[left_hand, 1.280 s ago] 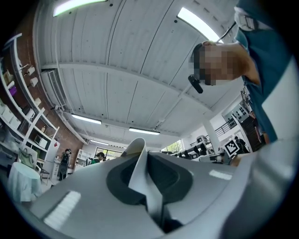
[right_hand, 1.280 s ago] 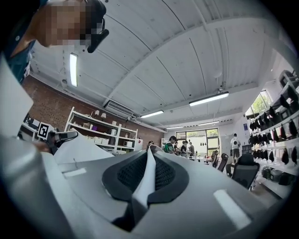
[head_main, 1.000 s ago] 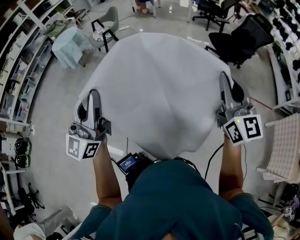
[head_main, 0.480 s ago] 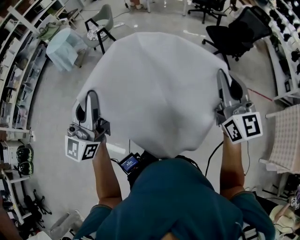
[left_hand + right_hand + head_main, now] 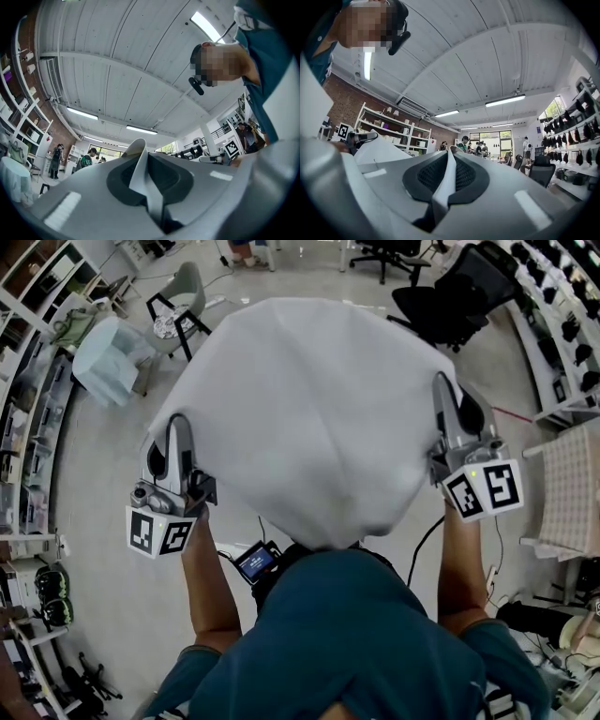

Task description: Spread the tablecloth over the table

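Note:
A white tablecloth (image 5: 314, 418) hangs spread and billowed between my two grippers and hides what lies under it. In the head view my left gripper (image 5: 176, 427) holds the cloth's left edge and my right gripper (image 5: 441, 385) its right edge. Both are shut on it. The left gripper view shows a white fold of tablecloth (image 5: 139, 171) pinched between the dark pads of the left gripper (image 5: 143, 161). The right gripper view shows the same with the tablecloth (image 5: 444, 183) in the right gripper (image 5: 446, 171). No table shows under the cloth.
A small table under a pale blue cover (image 5: 103, 357) and a green chair (image 5: 183, 296) stand at the far left. Black office chairs (image 5: 450, 296) are at the far right, and a checked cloth (image 5: 572, 493) is on a stand at the right edge. Shelves line both sides.
Both grippers have carried the spread cloth onward across the room: the blue-covered table and green chair have slid left in the head view. Both grips are unchanged.

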Available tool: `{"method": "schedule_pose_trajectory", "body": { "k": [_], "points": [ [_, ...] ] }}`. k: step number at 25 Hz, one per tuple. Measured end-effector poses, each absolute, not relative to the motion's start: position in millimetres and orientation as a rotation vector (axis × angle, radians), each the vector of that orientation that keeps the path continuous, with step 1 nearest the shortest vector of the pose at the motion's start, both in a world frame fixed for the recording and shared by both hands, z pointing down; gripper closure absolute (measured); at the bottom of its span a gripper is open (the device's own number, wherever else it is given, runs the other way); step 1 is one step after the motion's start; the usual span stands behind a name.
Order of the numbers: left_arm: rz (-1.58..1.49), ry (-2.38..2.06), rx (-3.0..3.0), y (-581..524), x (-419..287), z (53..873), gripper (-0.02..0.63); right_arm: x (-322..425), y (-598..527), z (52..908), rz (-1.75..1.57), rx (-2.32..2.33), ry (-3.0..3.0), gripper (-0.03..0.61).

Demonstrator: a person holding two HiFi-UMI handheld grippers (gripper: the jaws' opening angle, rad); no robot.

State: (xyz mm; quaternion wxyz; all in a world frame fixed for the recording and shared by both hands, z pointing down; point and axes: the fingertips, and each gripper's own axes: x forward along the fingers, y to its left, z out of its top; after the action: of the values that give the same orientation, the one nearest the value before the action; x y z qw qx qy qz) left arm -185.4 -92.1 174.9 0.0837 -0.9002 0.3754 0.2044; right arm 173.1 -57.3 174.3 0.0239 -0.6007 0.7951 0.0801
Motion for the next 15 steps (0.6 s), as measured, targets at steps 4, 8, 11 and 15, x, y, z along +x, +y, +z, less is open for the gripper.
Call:
{"method": "schedule_pose_trajectory", "body": {
  "k": [4, 8, 11, 15],
  "points": [
    [0.62, 1.079, -2.703, -114.2, -199.1, 168.2, 0.609, 159.3, -69.3, 168.0, 0.258, -1.896, 2.429, 0.565],
    [0.628, 1.044, -2.709, -131.7, -214.2, 168.0, 0.609, 144.6, -79.3, 169.0, 0.272, -1.924, 2.4, 0.565],
    [0.637, 1.027, -2.714, -143.8, -225.0, 167.2, 0.609, 136.2, -86.9, 168.3, 0.281, -1.939, 2.384, 0.565],
    [0.649, 1.012, -2.725, -164.9, -234.9, 169.0, 0.609, 129.6, -100.3, 167.2, 0.295, -1.965, 2.358, 0.565]
  ]
}}
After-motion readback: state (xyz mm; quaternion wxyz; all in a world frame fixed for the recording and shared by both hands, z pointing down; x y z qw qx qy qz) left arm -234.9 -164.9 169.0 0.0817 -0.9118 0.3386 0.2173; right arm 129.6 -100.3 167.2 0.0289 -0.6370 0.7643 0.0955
